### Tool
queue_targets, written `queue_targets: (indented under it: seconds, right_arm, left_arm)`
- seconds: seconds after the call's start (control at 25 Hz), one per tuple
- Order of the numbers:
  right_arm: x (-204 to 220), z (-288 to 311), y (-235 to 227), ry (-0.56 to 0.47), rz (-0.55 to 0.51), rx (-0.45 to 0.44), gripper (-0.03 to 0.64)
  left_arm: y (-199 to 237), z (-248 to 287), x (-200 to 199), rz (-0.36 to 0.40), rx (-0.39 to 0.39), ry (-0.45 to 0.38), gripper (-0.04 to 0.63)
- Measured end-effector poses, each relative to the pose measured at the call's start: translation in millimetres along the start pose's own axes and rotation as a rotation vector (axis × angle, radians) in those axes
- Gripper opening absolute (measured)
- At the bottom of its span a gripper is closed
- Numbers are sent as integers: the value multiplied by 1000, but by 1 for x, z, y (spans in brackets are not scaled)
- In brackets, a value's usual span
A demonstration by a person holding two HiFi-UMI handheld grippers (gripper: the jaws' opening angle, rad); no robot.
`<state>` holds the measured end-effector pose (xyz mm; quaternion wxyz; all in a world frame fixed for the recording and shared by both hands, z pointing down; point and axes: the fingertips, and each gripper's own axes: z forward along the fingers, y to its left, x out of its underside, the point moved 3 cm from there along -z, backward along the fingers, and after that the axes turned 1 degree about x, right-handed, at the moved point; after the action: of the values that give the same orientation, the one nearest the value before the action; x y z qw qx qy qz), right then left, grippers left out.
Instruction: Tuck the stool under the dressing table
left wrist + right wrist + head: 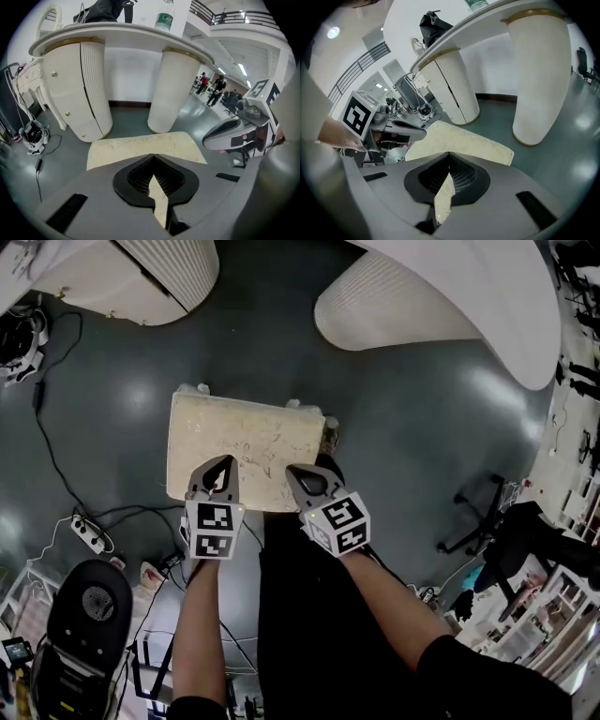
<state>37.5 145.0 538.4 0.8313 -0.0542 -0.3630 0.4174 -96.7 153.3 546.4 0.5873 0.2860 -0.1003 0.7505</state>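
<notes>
Cream rectangular cushioned stool (246, 451) stood on grey floor (412, 427), short of white ribbed-pedestal dressing table (441, 296); not tucked. Left gripper (221, 465), right gripper (298, 474) at near edge, jaws closed, empty. Whole push left.

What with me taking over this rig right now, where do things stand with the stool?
Left hand-held gripper: shut, empty, over the stool's near edge.
Right hand-held gripper: likewise.
Contact with the stool unclear.
Stool stands short of the dressing table, facing the gap between its pedestals.
Done: nothing yet; stool not tucked.
Left: push it under.
</notes>
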Motion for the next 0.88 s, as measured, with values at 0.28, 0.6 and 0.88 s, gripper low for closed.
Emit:
queue_targets:
  seconds: [0.28, 0.6, 0.88]
  right_arm:
    - [-7, 15, 2, 21, -41, 7, 6]
    - [-29, 32, 7, 35, -172, -41, 6]
    - [-25, 34, 2, 66, -209, -54, 6]
  left_arm:
    - [10, 7, 2, -25, -27, 23, 3]
    - [9, 11, 6, -93, -53, 20, 3]
    - [10, 10, 26, -212, -85, 26, 3]
